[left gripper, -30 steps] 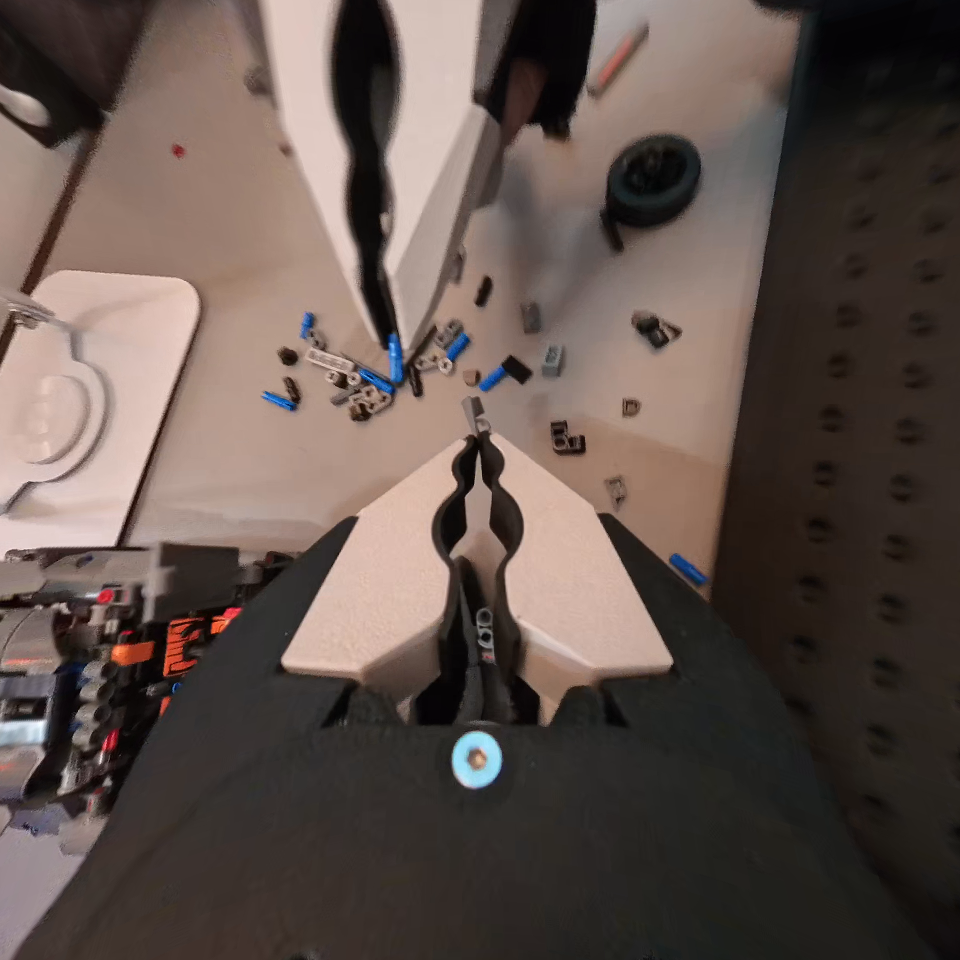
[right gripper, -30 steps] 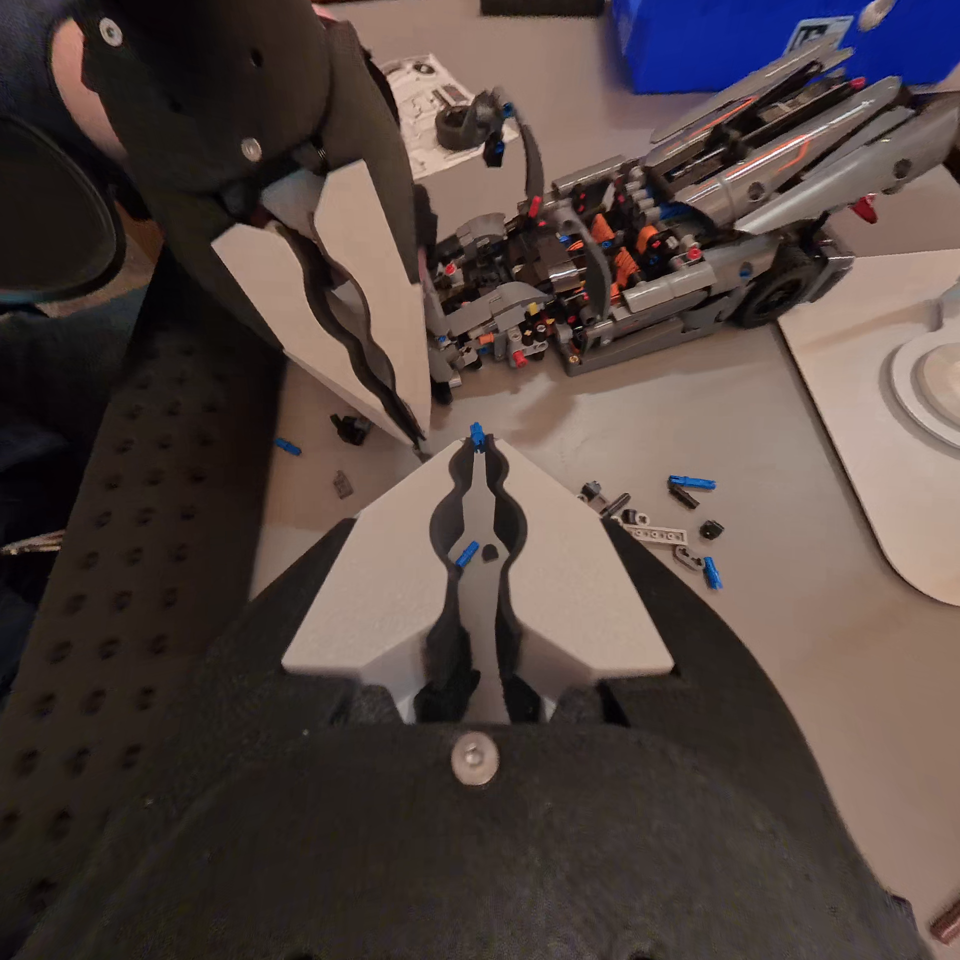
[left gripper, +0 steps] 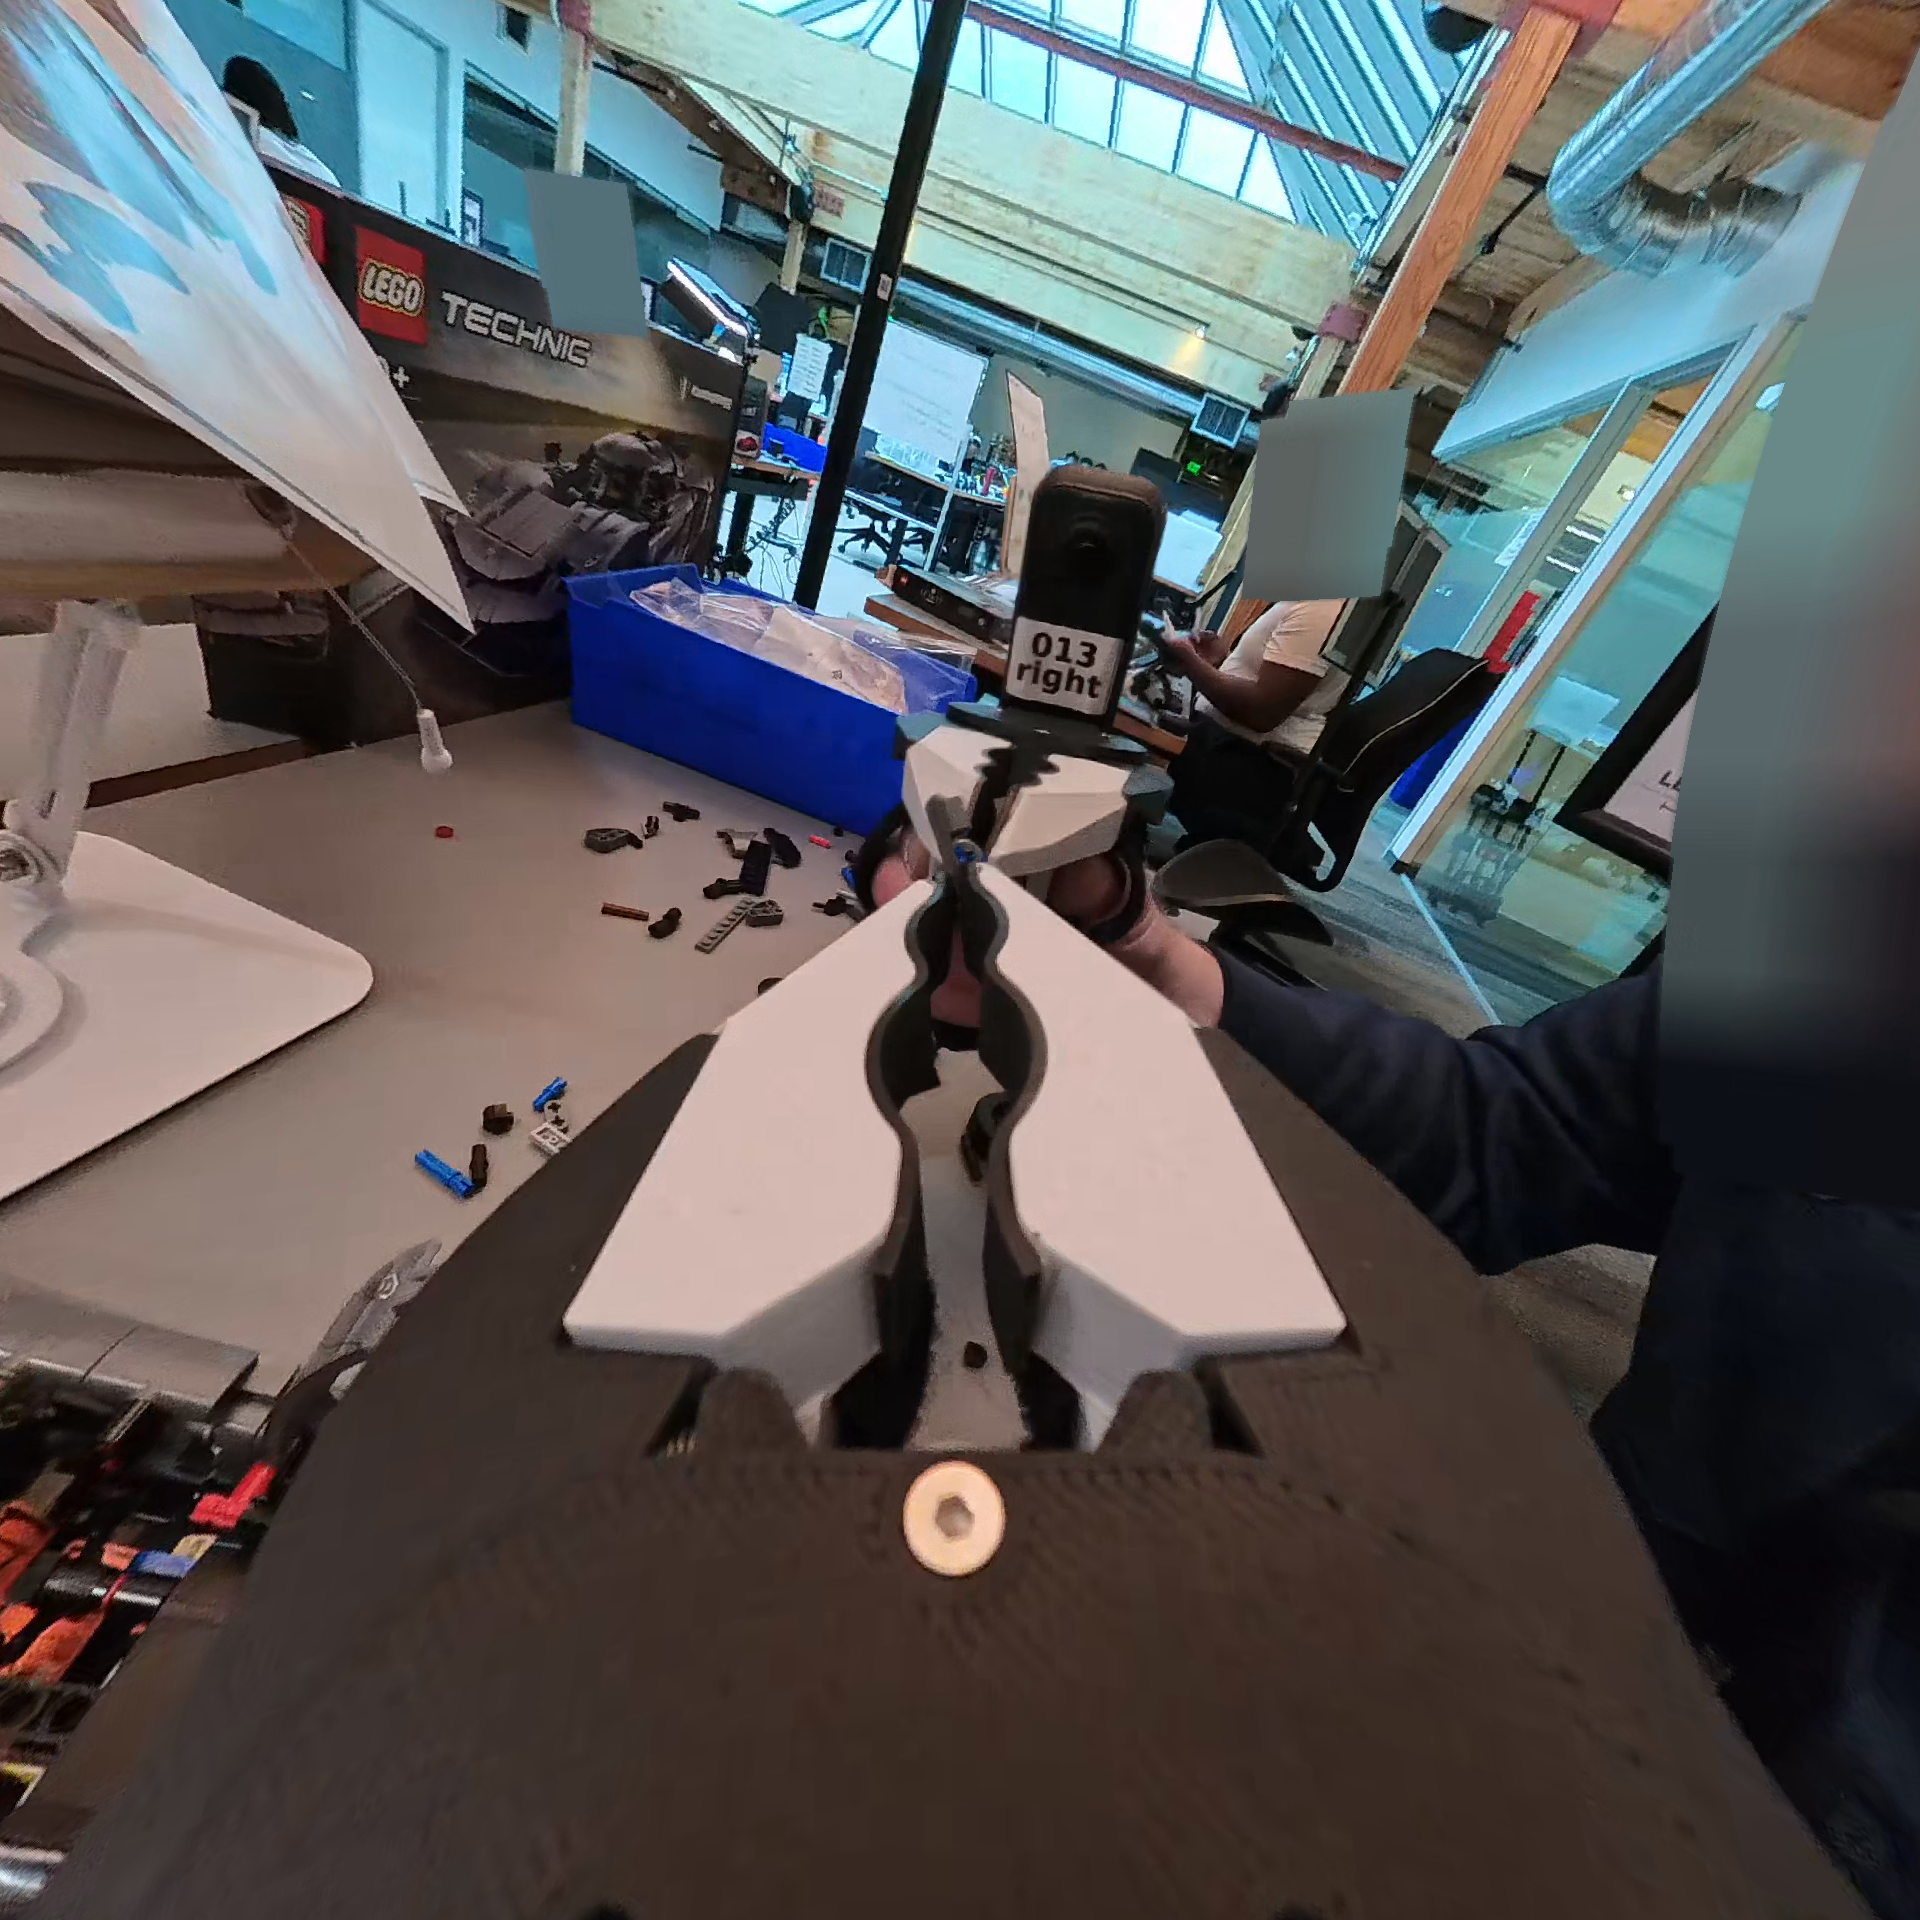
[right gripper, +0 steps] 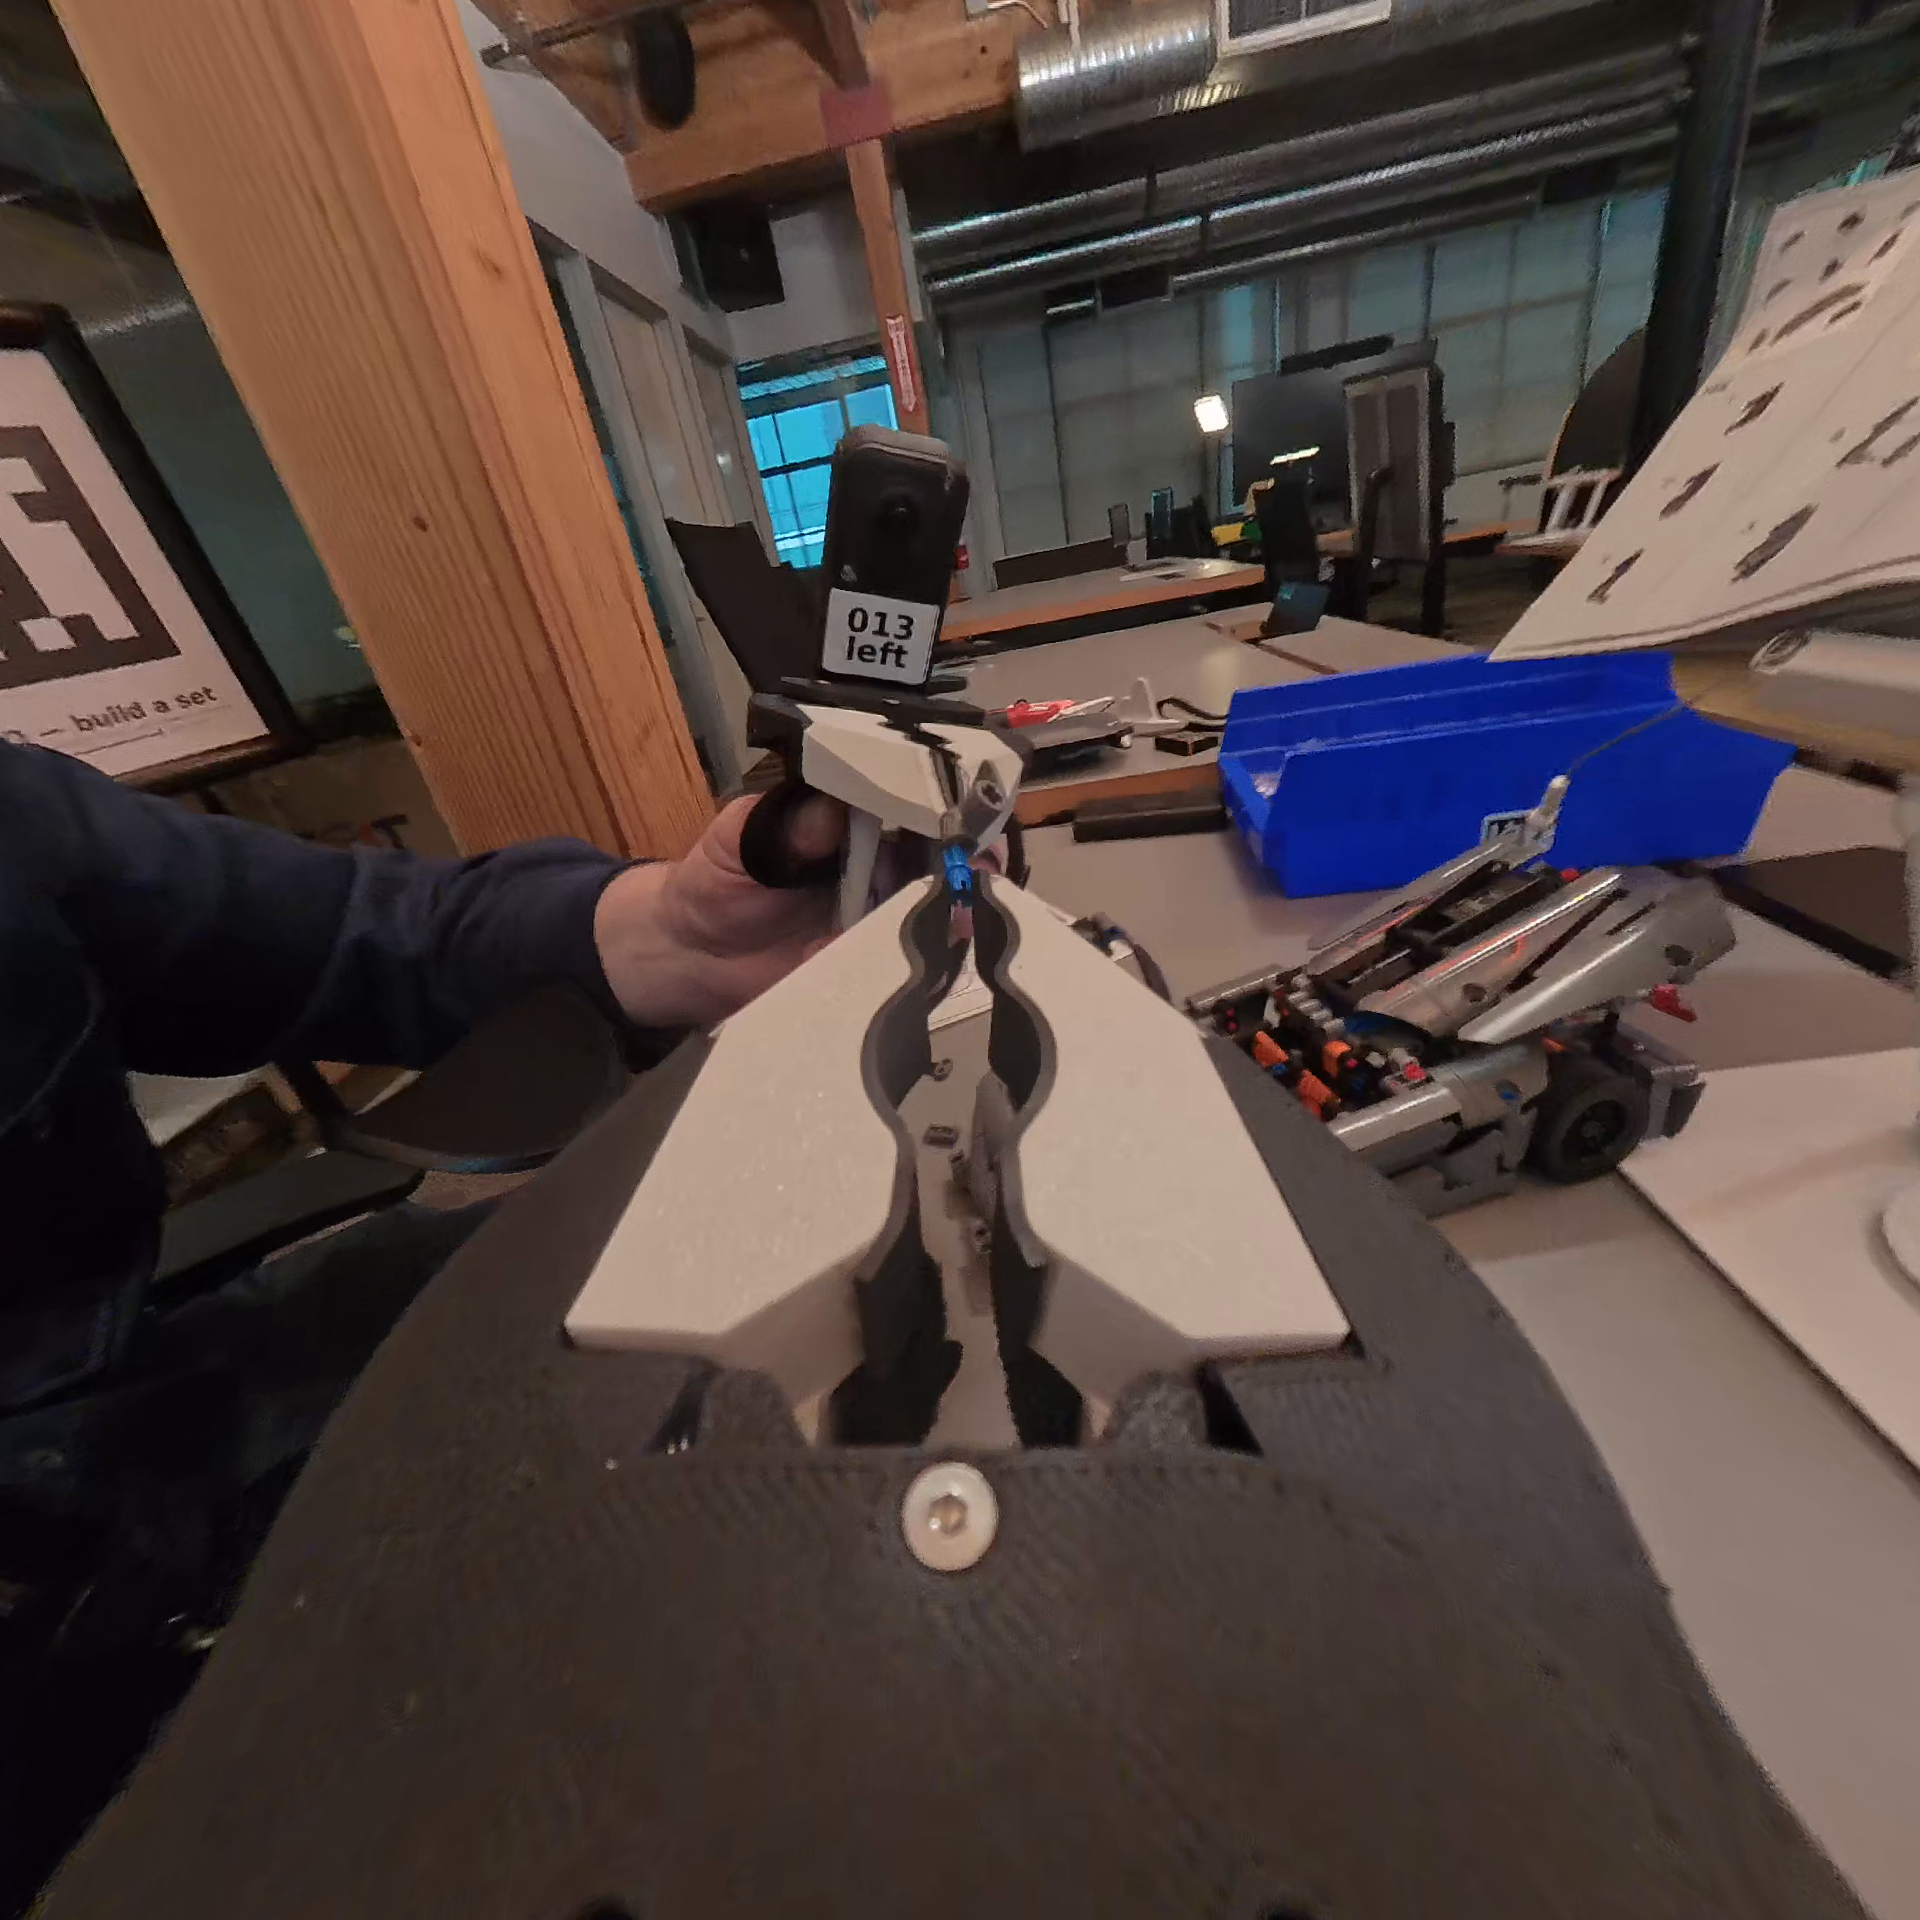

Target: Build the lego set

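1. Timber beams and glass walls surround a grey bench (left gripper: 468,956) strewn with small black and blue lego pieces (left gripper: 727,904).
2. Raised above it, the left gripper (left gripper: 954,883) is clenched on a small grey lego connector (right gripper: 982,805).
3. Tip to tip with it, the right gripper (right gripper: 956,896) is clenched on a short blue lego pin (right gripper: 953,864).
4. Farther right on the bench sits the half-built grey lego car (right gripper: 1475,1039), before a blue plastic bin (right gripper: 1455,769).
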Motion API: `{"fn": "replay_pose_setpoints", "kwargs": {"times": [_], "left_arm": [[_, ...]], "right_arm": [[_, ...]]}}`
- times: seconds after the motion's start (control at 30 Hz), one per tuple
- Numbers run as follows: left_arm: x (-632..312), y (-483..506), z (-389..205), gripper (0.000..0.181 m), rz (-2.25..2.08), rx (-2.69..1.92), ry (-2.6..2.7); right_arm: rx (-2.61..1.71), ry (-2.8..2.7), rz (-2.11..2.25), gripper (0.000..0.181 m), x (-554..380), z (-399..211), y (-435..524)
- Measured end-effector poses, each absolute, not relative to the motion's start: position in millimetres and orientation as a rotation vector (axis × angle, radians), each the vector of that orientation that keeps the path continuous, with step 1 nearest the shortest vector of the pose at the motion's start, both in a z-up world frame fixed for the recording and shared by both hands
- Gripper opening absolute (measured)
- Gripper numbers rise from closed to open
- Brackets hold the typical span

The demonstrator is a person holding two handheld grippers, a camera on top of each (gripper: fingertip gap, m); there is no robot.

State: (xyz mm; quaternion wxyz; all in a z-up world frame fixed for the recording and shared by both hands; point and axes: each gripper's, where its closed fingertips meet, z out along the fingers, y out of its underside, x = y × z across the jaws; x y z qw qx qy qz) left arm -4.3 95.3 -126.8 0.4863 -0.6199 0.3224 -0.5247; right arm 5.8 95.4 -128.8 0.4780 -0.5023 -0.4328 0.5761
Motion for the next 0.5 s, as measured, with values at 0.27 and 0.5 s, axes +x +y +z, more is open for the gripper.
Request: {"fn": "replay_pose_setpoints", "kwargs": {"times": [0.27, 0.5], "left_arm": [[-4.0, 94.8, -126.1, 0.0, -1.308, -1.495, 0.768], [-5.7, 97.3, -125.0, 0.0, -1.317, -1.487, 0.732]], "right_arm": [[-1.22, -1.045, 1.382, 0.001, 4.7, -128.0, 96.2], [-1.206, -1.018, 1.302, 0.002, 3.2, -125.7, 98.7]]}}
